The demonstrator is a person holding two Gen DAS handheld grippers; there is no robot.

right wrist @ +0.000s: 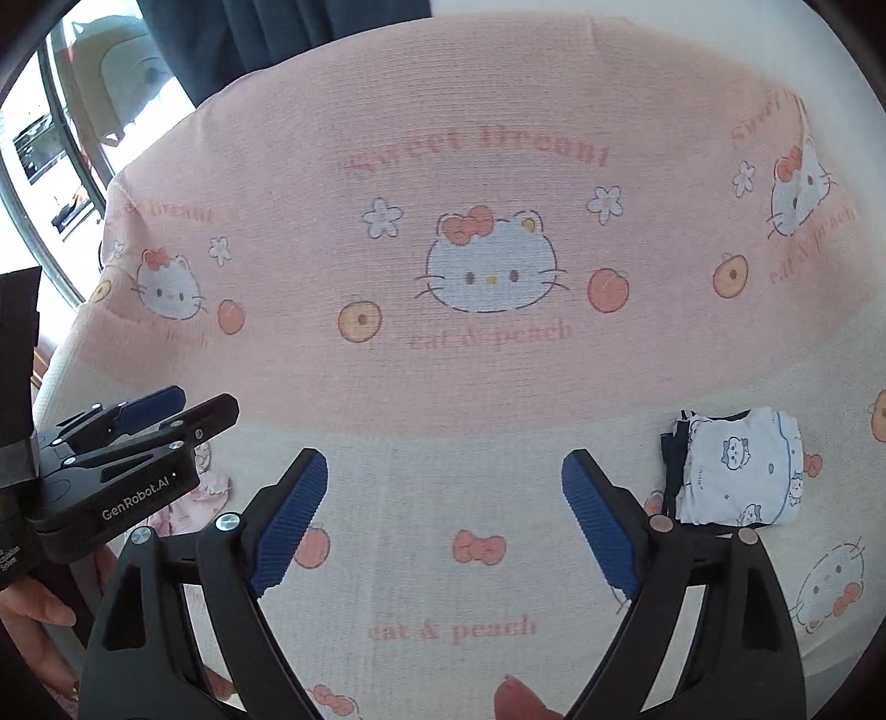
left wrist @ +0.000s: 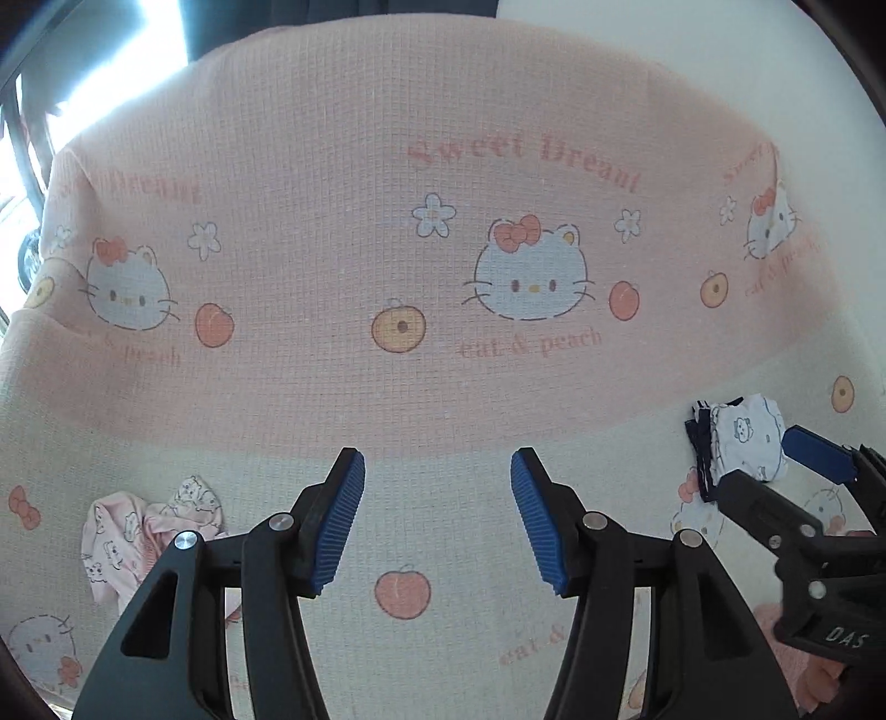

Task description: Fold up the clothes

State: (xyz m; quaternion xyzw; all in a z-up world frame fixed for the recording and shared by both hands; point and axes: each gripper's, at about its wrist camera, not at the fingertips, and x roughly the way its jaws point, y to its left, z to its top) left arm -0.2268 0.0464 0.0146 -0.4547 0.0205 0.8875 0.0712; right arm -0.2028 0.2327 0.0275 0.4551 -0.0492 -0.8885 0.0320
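Note:
A folded white garment with small cat prints (right wrist: 736, 471), stacked on a navy piece, lies at the right of a pink and white cartoon-cat blanket (right wrist: 470, 111). A crumpled pink garment (left wrist: 144, 526) lies at the left. My left gripper (left wrist: 437, 465) hangs open above bare blanket between the two, nothing between its blue pads. My right gripper (right wrist: 443, 465) is open too and holds nothing, left of the folded garment. In the left wrist view the right gripper (left wrist: 769, 459) shows in front of the folded garment (left wrist: 747, 437). The left gripper (right wrist: 205, 401) partly hides the pink garment (right wrist: 207, 490).
The blanket (left wrist: 443, 138) covers a wide soft surface that falls away at the far edge. A bright window (left wrist: 94, 83) and a dark curtain (right wrist: 277, 33) stand behind it at the left. A person's fingers (right wrist: 33, 609) grip the left tool.

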